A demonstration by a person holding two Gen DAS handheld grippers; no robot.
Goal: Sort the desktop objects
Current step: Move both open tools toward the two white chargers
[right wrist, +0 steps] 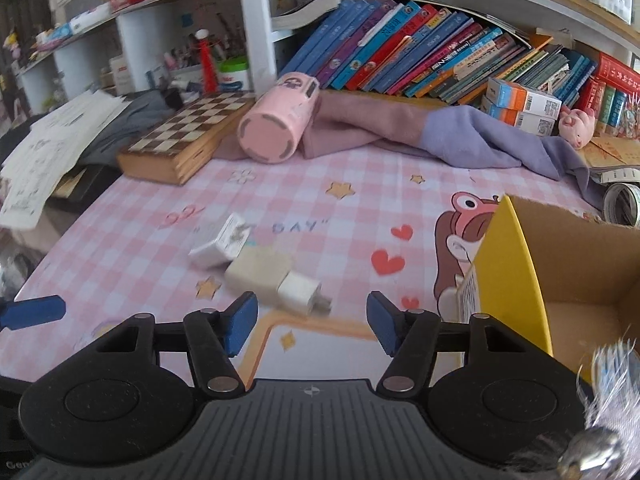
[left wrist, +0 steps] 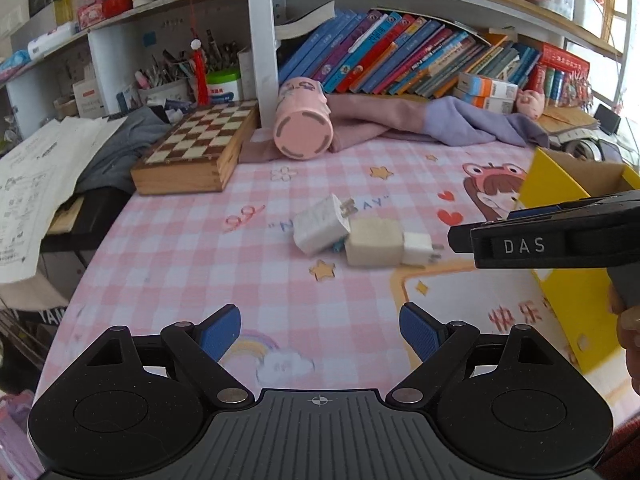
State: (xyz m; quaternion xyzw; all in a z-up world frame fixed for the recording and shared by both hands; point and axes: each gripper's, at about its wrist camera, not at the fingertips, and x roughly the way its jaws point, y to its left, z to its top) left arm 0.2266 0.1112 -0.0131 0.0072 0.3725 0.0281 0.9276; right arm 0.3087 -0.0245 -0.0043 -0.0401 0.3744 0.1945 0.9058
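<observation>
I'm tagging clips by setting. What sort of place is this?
Probably a child's study desk at home: a shelf of leaning books, a cartoon desk mat in pink check, and a chessboard beside pen holders.

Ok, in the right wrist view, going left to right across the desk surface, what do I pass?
Chessboard box → larger white charger → beige block → small white plug → yellow cardboard box.

Three plug adapters, lying clustered mid-table on the pink checked cover:
- large white charger (left wrist: 320,229), on its side, prongs up;
- cream block (left wrist: 373,242), touching it;
- small white plug (left wrist: 417,249), butted against the block, prongs outward.

Yellow cardboard box (right wrist: 508,268), open, at right.
</observation>
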